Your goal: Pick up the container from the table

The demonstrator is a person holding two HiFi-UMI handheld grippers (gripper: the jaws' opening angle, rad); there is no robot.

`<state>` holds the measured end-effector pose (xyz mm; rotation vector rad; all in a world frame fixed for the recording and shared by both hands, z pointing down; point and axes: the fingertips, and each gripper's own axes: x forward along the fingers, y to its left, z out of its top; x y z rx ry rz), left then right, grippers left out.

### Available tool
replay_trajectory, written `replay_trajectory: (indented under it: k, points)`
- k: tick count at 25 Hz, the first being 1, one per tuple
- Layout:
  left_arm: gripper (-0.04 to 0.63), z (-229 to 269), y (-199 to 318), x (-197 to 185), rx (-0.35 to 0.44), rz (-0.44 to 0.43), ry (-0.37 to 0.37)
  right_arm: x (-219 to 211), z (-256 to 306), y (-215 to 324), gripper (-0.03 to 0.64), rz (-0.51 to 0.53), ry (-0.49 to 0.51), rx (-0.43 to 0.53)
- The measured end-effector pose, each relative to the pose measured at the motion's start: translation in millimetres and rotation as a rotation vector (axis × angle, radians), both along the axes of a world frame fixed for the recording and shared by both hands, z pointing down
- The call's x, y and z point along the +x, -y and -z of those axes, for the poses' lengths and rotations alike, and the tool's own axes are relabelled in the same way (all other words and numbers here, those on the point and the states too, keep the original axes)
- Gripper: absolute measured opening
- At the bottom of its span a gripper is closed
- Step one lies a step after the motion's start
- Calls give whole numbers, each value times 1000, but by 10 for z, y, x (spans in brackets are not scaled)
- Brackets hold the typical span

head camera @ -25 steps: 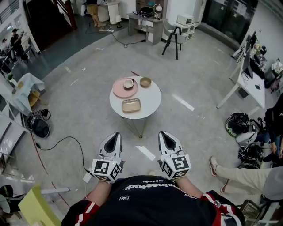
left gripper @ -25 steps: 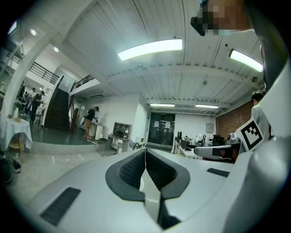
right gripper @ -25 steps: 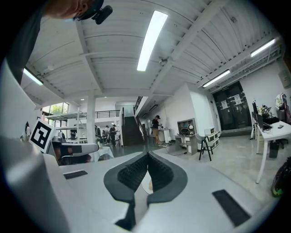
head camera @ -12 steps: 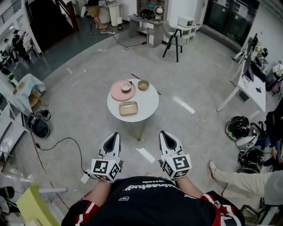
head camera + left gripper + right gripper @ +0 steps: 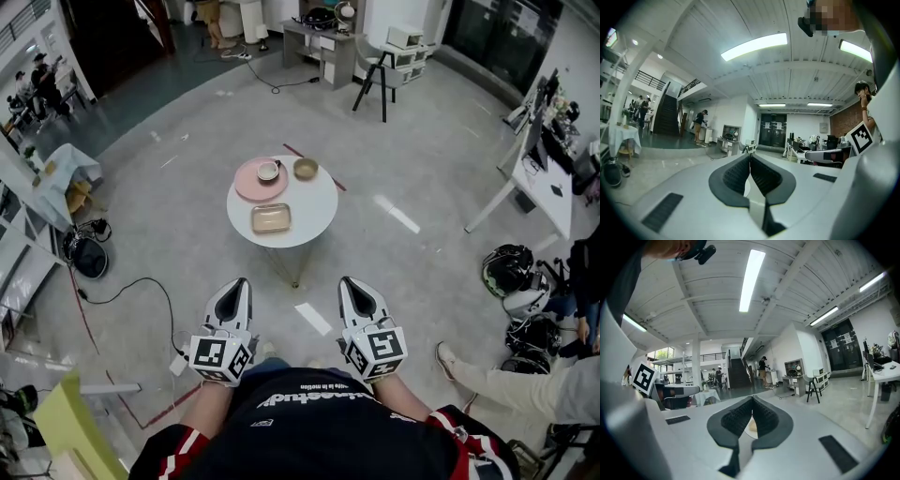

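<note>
Tan rectangular container (image 5: 270,217) flat on round white table (image 5: 317,202), near table's near edge, slightly left of centre, nothing touching it. Pink plate (image 5: 246,188) at far-left edge, small bowl (image 5: 268,171) on it. Brown bowl (image 5: 306,169) at far edge, just beside plate. Left gripper (image 5: 241,283) and right gripper (image 5: 346,281) side by side over floor, well apart from table, both pointing toward it. Left jaws clenched together, nothing between. Right jaws likewise pressed together, empty
</note>
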<state>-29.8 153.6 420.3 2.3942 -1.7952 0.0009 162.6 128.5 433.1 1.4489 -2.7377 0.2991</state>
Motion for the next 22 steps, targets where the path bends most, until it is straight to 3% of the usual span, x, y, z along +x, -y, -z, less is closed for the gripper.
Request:
replay_trajectory:
  k: [9,22]
  points:
    - [25,-78,320,-214,-30,1,-12,-217,-19,327,5,11,-5,-30]
    - [25,-110,326,-96,-43,-11,7,-215,-103,371,5,21,2,-52]
